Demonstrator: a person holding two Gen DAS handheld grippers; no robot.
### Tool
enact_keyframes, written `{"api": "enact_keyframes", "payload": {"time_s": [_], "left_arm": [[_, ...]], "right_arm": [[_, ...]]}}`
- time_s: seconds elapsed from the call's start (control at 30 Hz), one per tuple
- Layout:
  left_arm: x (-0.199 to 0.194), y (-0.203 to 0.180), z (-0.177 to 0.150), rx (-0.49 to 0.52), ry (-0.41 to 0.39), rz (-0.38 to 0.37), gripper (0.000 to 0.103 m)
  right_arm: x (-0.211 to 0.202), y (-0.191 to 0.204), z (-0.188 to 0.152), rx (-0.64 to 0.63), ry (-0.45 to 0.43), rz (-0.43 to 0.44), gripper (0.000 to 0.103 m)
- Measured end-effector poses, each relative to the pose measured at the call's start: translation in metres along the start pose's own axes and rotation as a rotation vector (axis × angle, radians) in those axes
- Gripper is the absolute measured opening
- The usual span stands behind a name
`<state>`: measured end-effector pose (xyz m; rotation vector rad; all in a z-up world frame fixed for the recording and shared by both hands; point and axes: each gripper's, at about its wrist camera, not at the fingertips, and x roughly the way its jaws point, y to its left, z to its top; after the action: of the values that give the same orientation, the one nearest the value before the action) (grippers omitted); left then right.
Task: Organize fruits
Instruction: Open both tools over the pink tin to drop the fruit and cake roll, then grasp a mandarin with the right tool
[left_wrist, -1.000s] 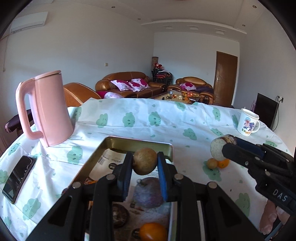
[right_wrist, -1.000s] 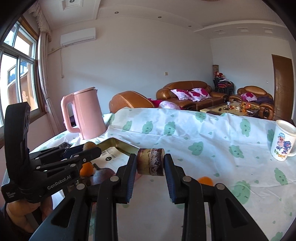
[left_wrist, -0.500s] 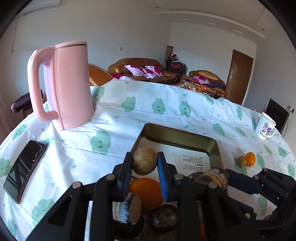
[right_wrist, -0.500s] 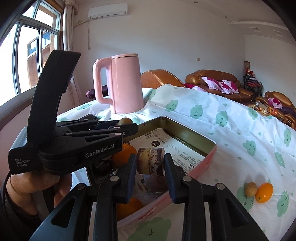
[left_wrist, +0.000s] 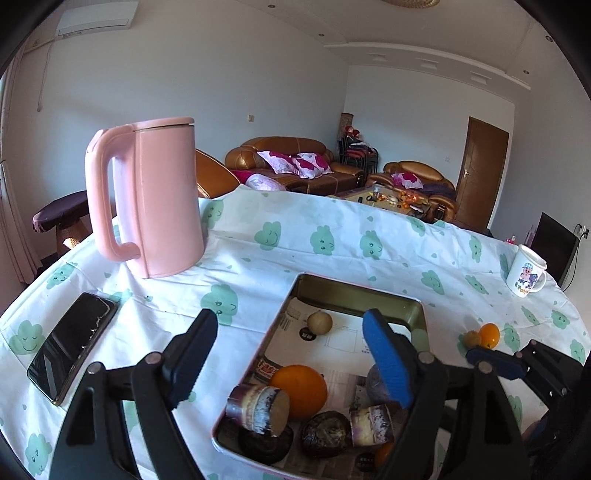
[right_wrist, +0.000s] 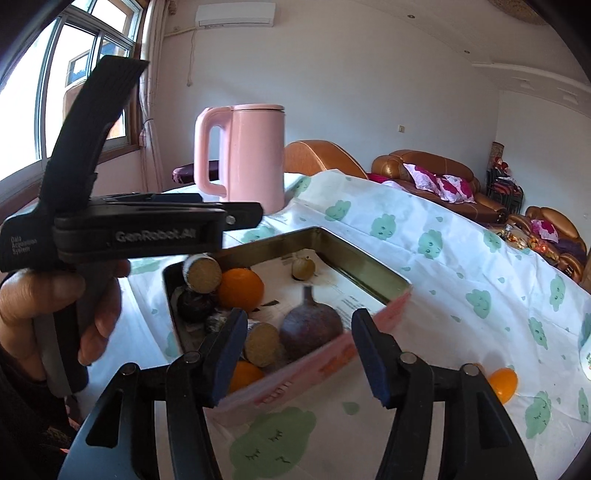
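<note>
Left wrist view: left gripper (left_wrist: 284, 354) jaws have just been opening and stand wide, nothing between them; the small tan fruit (left_wrist: 320, 322) lies loose on the paper lining at the far end of the tin (left_wrist: 354, 291). At the tin's near end sit an orange (left_wrist: 301, 387), two cut cane pieces (left_wrist: 258, 408), and dark round fruits (left_wrist: 327, 434). Two small fruits, one tan, one orange (left_wrist: 488, 335), are still on the cloth, right of the tin. They look light, firm and round, so likely to roll; I'd grip across the widest part, gently. Cane pieces look stiff; best taken across the barrel. Right wrist view: right gripper (right_wrist: 295, 350) jaws have also just been opening, part open, empty; a cane piece (right_wrist: 261, 343) and a dark purple fruit (right_wrist: 310, 326) lie in the tin just beyond the fingertips. Tablecloth (right_wrist: 436, 258) is thin and wrinkled, may drag. Pink kettle (right_wrist: 251, 155) stands behind the tin, a phone (left_wrist: 72, 343) to its left, a mug (left_wrist: 526, 275) well to the right. Living room, sofas behind.
</note>
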<state>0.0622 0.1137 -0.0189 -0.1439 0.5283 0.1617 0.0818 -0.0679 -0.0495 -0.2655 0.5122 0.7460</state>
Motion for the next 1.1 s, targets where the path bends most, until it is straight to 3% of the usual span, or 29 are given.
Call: {"api": "enact_keyframes", "payload": {"time_s": [0.07, 0.23, 0.37, 0.53, 0.77, 0.87, 1.0, 1.1], "left_arm": [[-0.002, -0.010, 0.000, 0.011, -0.008, -0.006, 0.095], [0.001, -0.049, -0.002, 0.065, 0.001, -0.049, 0.095], [0.006, -0.084, -0.004, 0.114, 0.010, -0.077, 0.095], [0.016, -0.118, -0.007, 0.179, 0.014, -0.083, 0.095], [0.031, -0.135, -0.012, 0.202, 0.055, -0.084, 0.095], [0.033, -0.140, -0.014, 0.208, 0.060, -0.086, 0.095], [0.034, -0.148, -0.014, 0.217, 0.066, -0.099, 0.095], [0.035, -0.158, -0.016, 0.236, 0.070, -0.119, 0.095]], "right_arm": [[-0.009, -0.027, -0.005, 0.048, 0.006, -0.055, 0.061], [-0.030, -0.101, -0.020, 0.200, 0.040, -0.223, 0.061], [-0.032, -0.150, -0.033, 0.338, 0.078, -0.284, 0.061], [-0.014, -0.167, -0.038, 0.391, 0.125, -0.239, 0.061], [0.012, -0.166, -0.040, 0.424, 0.198, -0.125, 0.060], [0.015, -0.171, -0.043, 0.457, 0.208, -0.080, 0.044], [0.011, -0.172, -0.045, 0.477, 0.197, -0.070, 0.040], [-0.001, -0.171, -0.044, 0.465, 0.155, -0.122, 0.040]]}}
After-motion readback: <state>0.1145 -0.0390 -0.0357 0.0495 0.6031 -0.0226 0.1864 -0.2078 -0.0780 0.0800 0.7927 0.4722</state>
